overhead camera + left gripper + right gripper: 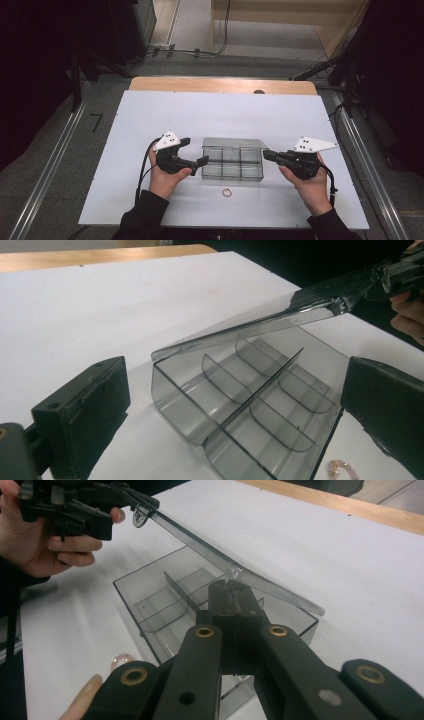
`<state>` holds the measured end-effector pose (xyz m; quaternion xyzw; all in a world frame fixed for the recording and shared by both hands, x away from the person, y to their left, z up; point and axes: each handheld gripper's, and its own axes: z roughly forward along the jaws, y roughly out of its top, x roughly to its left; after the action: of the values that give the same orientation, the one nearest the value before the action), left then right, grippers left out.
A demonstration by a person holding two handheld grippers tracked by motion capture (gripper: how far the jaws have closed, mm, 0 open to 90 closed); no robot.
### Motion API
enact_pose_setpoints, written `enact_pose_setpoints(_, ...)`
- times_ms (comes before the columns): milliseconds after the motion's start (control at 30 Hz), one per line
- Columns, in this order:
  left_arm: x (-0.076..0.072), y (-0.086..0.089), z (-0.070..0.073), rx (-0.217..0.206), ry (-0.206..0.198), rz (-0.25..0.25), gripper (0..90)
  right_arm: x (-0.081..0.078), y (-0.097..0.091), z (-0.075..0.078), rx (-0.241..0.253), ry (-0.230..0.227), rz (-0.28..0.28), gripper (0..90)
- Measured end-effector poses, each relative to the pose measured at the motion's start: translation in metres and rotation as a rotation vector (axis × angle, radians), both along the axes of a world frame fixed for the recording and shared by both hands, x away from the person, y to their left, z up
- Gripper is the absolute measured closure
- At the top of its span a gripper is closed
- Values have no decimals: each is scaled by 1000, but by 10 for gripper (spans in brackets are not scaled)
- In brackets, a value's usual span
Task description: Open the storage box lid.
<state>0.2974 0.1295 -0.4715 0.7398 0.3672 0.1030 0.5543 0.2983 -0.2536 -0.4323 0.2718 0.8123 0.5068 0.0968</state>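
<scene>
A smoky clear plastic compartment box sits mid-table on the white board. Its hinged lid is tilted partly up. My right gripper is at the box's right end, shut on the lid's edge; in the right gripper view the closed jaws pinch the lid above the box. My left gripper stands open at the box's left end. In its own view the left gripper has its jaws wide apart, touching nothing, with the box beyond them.
A small pink bead ring lies on the white board in front of the box, also visible as the ring. A wooden strip runs along the far edge. Metal rails flank the table.
</scene>
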Motion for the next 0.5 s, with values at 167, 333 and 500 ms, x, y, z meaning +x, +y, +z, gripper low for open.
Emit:
enact_pose_setpoints(167,15,-7,2,7,-11,24,0,7,1,5,9,0,-12,880)
enact_pose_setpoints(333,29,-12,2,10,-21,27,41,15,4,8,11,8,-23,880)
enact_pose_setpoints(500,35,-12,-1,10,-15,24,165,19,6,9,10,5,-26,880)
